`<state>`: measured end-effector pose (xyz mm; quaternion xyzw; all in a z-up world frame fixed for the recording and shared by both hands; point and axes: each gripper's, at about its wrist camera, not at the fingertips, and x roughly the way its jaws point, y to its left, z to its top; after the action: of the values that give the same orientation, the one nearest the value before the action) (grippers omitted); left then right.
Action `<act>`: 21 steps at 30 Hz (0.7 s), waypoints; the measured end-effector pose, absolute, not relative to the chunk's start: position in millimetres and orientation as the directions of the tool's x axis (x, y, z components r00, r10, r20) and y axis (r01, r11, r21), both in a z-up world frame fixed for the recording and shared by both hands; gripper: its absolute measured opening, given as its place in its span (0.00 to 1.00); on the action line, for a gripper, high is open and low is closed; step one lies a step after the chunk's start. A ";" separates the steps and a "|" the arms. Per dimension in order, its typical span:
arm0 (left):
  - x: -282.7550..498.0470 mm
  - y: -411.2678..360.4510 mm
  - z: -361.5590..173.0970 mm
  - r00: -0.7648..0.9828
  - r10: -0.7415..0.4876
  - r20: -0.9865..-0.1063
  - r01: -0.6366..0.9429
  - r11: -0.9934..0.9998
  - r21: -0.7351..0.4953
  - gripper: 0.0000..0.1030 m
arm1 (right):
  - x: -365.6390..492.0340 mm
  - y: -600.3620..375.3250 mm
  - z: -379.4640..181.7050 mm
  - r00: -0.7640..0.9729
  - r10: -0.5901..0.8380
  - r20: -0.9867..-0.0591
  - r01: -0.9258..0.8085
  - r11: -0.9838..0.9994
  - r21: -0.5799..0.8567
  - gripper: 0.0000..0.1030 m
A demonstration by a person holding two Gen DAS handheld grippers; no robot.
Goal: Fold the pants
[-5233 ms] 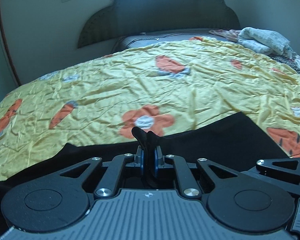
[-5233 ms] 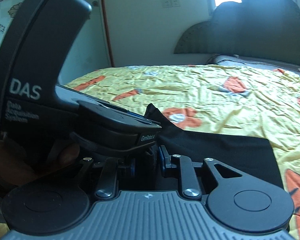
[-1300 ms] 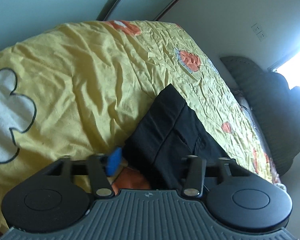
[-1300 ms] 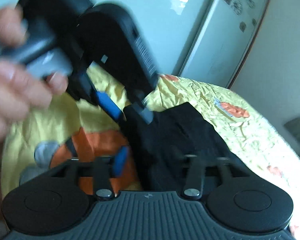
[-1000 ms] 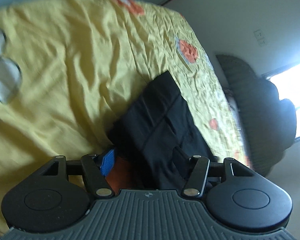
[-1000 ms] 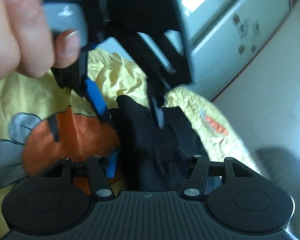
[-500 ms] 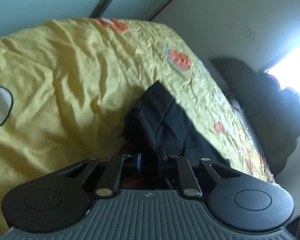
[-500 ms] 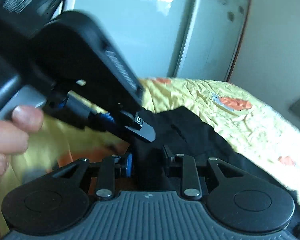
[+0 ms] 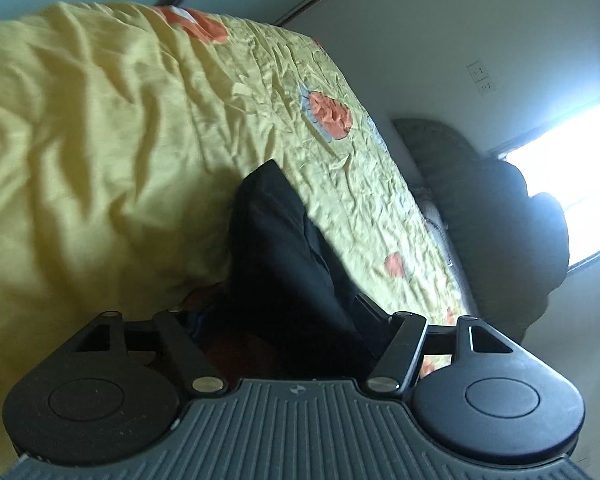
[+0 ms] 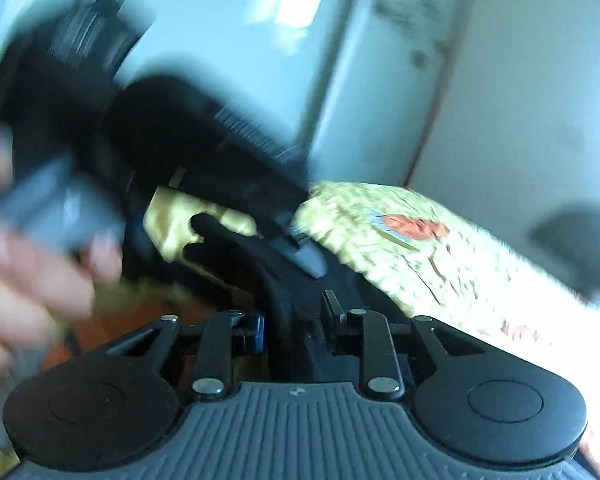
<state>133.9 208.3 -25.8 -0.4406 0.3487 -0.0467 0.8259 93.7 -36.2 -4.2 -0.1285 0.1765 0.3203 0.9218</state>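
The black pants (image 9: 276,248) lie folded in a long strip on the yellow bedspread (image 9: 100,140). My left gripper (image 9: 284,320) stands with its jaws apart, the bunched end of the pants lying between them. In the right wrist view my right gripper (image 10: 294,324) is shut on a fold of the black pants (image 10: 260,256) and lifts it. The left gripper's body (image 10: 172,152) and the hand holding it (image 10: 28,264) show blurred just left of the right one.
The yellow bedspread with orange carrot and flower prints covers the bed. A dark headboard (image 9: 500,208) stands at the far end under a bright window (image 9: 572,172). A pale wardrobe (image 10: 340,80) rises beyond the bed's edge.
My left gripper, shut on the pants half a second ago, has opened wide. My right gripper stays shut on the fabric and has pulled it up; both views swing and blur.
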 end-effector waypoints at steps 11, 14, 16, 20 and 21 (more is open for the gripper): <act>167.1 206.1 -37.9 0.710 -0.368 -0.601 -0.254 0.662 -0.705 0.26 | 129.7 -83.5 -6.0 0.617 0.575 -0.537 -0.608 0.782 0.139 0.26; 164.6 199.1 -32.1 0.714 -0.321 -0.622 -0.239 0.723 -0.648 0.23 | 137.5 -75.2 -23.7 0.590 0.551 -0.590 -0.613 0.781 0.117 0.26; 160.1 190.3 -22.4 0.731 -0.279 -0.622 -0.214 0.773 -0.597 0.22 | 142.0 -84.1 -17.9 0.610 0.562 -0.559 -0.614 0.781 0.115 0.26; 145.9 165.5 6.1 0.780 -0.198 -0.593 -0.162 0.852 -0.498 0.22 | 136.2 -91.4 -2.5 0.677 0.542 -0.498 -0.583 0.808 0.087 0.26; 140.1 157.7 14.4 0.795 -0.179 -0.579 -0.148 0.869 -0.473 0.22 | 138.5 -94.7 -1.1 0.680 0.538 -0.498 -0.576 0.812 0.092 0.26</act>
<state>140.1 157.7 14.4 -0.2560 0.3197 -0.0086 0.9122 138.5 -94.7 -1.1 -0.0360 0.2599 0.3041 0.9158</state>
